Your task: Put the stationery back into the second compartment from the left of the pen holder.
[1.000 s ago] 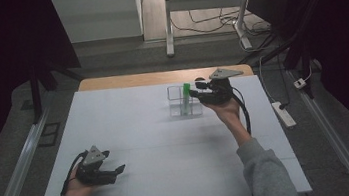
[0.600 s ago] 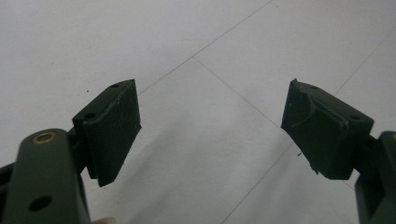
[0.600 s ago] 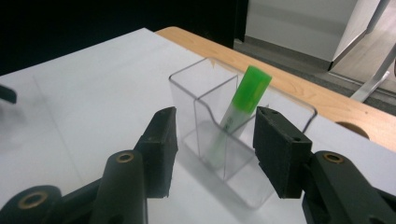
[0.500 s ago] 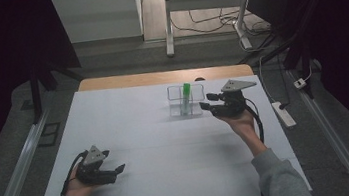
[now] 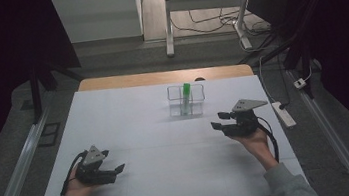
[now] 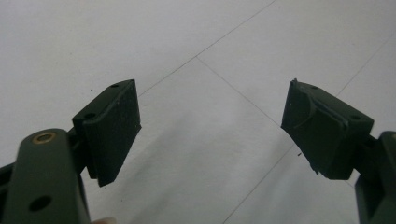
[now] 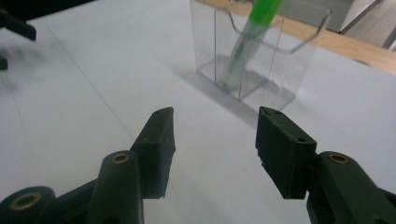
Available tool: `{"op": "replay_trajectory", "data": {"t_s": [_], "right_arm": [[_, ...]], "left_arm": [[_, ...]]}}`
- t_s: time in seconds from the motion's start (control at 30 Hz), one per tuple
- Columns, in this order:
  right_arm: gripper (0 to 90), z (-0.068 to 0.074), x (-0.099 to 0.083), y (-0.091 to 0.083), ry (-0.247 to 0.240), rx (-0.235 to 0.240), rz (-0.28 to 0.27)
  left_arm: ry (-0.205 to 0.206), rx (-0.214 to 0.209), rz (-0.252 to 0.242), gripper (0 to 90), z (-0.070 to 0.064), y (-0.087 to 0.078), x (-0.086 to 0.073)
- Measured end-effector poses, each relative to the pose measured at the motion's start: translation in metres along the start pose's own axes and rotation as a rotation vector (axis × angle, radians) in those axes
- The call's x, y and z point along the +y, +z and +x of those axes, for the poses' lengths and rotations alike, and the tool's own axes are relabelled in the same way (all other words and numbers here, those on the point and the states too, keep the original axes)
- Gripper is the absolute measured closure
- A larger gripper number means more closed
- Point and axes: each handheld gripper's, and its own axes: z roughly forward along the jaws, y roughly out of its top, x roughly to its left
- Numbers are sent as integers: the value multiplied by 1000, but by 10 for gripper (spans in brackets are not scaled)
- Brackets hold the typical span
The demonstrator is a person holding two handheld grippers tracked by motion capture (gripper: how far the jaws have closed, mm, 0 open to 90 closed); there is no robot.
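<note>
A clear plastic holder (image 5: 186, 100) with compartments stands at the far middle of the white table (image 5: 168, 149). A green marker (image 5: 185, 98) leans upright inside it. The right gripper view has the holder (image 7: 275, 60) and the marker (image 7: 247, 42) just ahead of the jaws. My right gripper (image 5: 217, 121) is open, near and to the right of the holder, with nothing between its fingers (image 7: 156, 149). My left gripper (image 5: 117, 171) rests open and empty near the table's front left; its pads (image 6: 114, 128) hang over bare table.
A strip of wood (image 5: 165, 77) edges the table's far side. A white power strip (image 5: 283, 114) lies beside the table's right edge. Metal rails (image 5: 15, 173) run along both sides. Desk legs and cables (image 5: 203, 24) are on the floor beyond.
My right gripper has drawn back from the holder toward the near right, leaving the green marker standing in it. The left gripper has stayed put.
</note>
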Motion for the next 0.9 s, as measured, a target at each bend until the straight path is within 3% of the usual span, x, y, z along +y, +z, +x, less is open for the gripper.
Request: {"op": "replay_trajectory", "data": {"t_s": [0.4, 0.9], "right_arm": [[435, 7, -42, -34, 14, -29, 55], [422, 7, -65, -47, 5, -70, 100]], "left_arm": [[2, 4, -2, 191, 0, 1, 1], [7, 6, -5, 191, 0, 1, 1]]}}
